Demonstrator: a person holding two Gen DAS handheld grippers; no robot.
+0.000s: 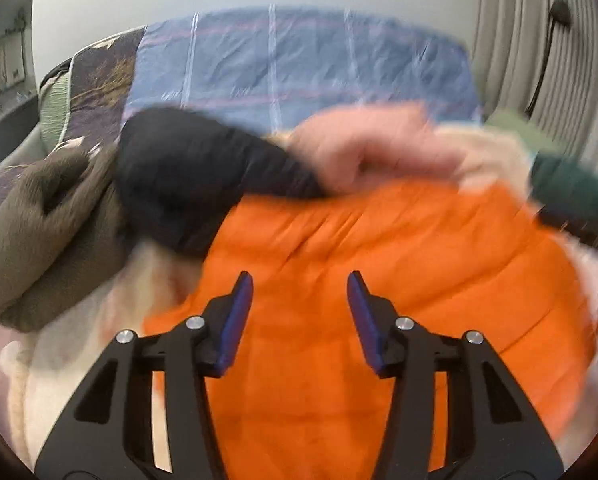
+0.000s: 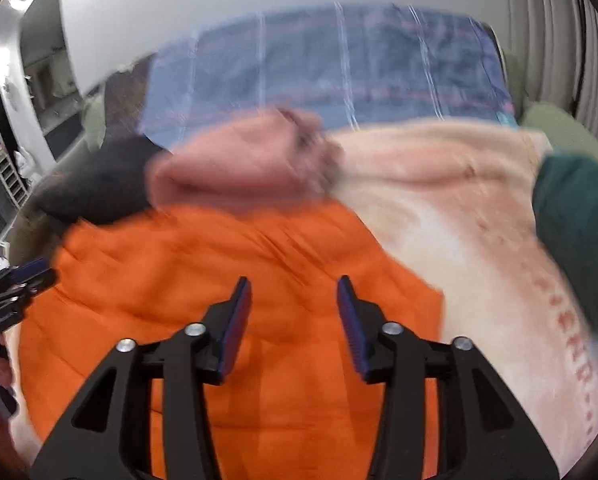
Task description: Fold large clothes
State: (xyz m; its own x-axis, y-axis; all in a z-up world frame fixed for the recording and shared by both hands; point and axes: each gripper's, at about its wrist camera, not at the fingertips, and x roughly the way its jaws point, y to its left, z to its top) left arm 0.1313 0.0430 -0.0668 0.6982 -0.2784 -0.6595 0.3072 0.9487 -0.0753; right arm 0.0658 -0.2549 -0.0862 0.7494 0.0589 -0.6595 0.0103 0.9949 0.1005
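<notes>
An orange garment point(image 1: 379, 280) lies spread over a cream blanket on the bed, and it also fills the lower middle of the right wrist view point(image 2: 227, 280). My left gripper point(image 1: 300, 280) hovers over its near part, open, nothing between the blue pads. My right gripper point(image 2: 295, 282) hangs over the garment's right half, open and empty too. The left gripper point(image 2: 23, 276) shows at the left edge of the right wrist view. Both views are blurred.
Other clothes lie around: a pink garment point(image 2: 239, 164), a black one point(image 1: 191, 176), an olive-brown one point(image 1: 47, 232) at the left, a dark green one point(image 2: 579, 240) at the right. A blue plaid bedspread point(image 1: 299, 64) lies behind, the cream blanket point(image 2: 479, 208) underneath, a radiator point(image 1: 539, 40) at the far right.
</notes>
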